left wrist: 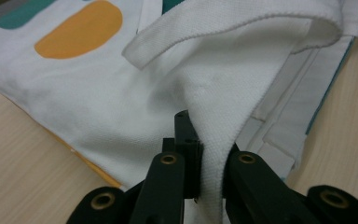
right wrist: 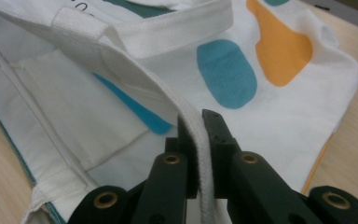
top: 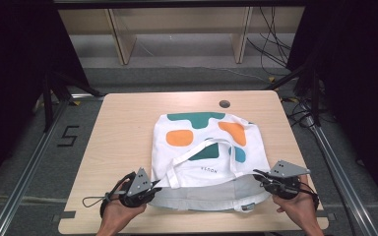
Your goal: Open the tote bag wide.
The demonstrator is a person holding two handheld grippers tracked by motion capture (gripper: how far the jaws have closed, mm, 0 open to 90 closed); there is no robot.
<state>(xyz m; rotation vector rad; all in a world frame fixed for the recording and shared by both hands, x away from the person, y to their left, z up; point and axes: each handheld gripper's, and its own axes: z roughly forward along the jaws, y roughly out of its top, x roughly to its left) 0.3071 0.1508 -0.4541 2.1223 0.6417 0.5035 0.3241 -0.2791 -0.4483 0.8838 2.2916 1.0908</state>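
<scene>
Gripping only thin folds of the tote bag (top: 209, 147) at its near corners, the left tool (top: 156, 188) and right tool (top: 257, 174) are clenched on its opened rim. Uneven pulling could slip the fabric free or drag the bag, lying mid-counter (top: 123, 128), askew.

Even overhead light falls bright on the table (top: 128, 128) with dark surrounds and faint shadows, no glare, while both gripper views run soft, their black jaws blurred up close, the high view slightly grainy.
</scene>
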